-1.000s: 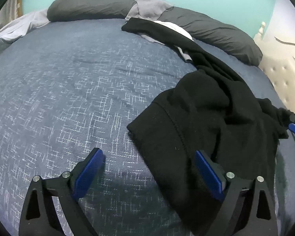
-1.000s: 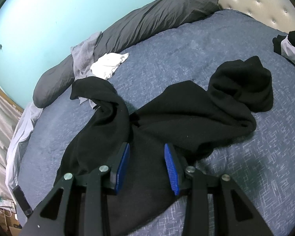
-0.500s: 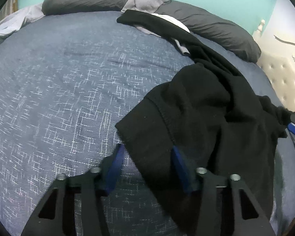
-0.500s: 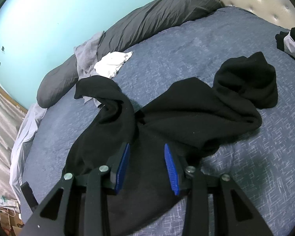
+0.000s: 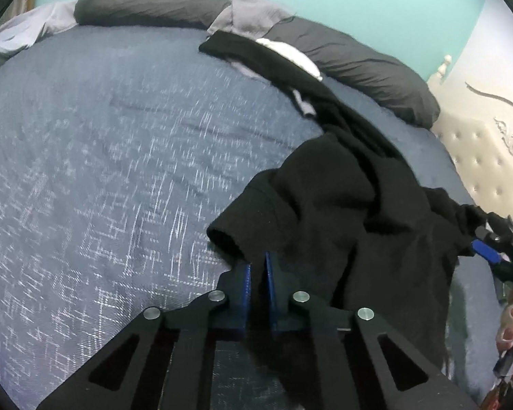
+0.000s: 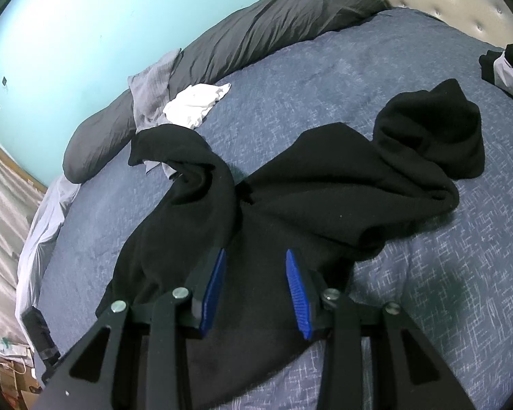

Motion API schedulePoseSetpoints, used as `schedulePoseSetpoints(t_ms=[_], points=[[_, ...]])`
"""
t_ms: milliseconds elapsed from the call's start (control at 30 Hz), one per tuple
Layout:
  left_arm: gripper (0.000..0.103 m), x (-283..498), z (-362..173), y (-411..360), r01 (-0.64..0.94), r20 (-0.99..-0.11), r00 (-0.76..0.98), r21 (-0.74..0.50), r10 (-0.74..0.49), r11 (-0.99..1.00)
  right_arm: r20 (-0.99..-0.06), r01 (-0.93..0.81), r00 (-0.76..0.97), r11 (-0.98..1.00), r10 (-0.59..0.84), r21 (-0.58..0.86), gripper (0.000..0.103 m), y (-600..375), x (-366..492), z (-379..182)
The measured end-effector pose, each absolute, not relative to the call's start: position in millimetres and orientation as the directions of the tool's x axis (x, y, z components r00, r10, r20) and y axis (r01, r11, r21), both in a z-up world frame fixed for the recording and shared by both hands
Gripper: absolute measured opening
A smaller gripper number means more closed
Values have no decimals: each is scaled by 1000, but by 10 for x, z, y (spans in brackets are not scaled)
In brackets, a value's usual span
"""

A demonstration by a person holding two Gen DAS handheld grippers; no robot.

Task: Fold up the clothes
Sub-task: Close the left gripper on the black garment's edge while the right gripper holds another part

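Nearest the left wrist camera, the left gripper (image 5: 258, 266) has its two blue pads pressed together on the hem edge of one black garment (image 5: 342, 212), which lies crumpled on the blue bedspread (image 5: 102, 171). Over on the garment's far side the right gripper (image 6: 254, 266) holds its two pads apart, hovering above the black cloth with nothing pinched between them; in the left view its blue pad shows at the right edge, with fingertips (image 5: 511, 314) of a hand below it. One sleeve runs back toward one white cloth (image 6: 196, 100) and one grey cloth (image 6: 152, 97). Behind them lie two dark grey pillows (image 5: 147, 1), then the turquoise wall (image 6: 85, 17) and a tufted headboard (image 5: 489, 167).
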State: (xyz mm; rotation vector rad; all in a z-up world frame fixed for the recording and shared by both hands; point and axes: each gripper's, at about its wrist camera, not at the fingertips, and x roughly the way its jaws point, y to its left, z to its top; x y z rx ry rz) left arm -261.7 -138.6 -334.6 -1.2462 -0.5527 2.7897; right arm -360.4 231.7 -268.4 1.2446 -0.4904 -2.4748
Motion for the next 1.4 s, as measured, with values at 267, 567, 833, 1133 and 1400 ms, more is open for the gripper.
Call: schedulePoseSetpoints(t_ms=[267, 567, 833, 1133, 1400], points=[[4, -2531, -3187, -1424, 89, -687, -706, -329, 173, -940, -703, 130, -536, -868, -468, 479, 37, 2256, -3481, -2816], [4, -2457, -3122, -1490, 76, -669, -721, -336, 181, -939, -759, 138, -441, -872, -479, 470, 56, 2149, -3494, -3067], [4, -2394, -3093, -1566, 68, -658, -728, -346, 191, -936, -809, -14, -445, -900, -385, 436, 57, 2337, -3580, -3287], [4, -2326, -3079, -1664, 66, -649, -733, -365, 203, -929, -811, -39, -444, -896, -381, 442, 11, 2321, -3505, -3468], [3, -2238, -2959, -1785, 83, -614, -770, -365, 173, -927, -728, 171, -467, -859, -503, 483, 2, 2010, -3160, -3003]])
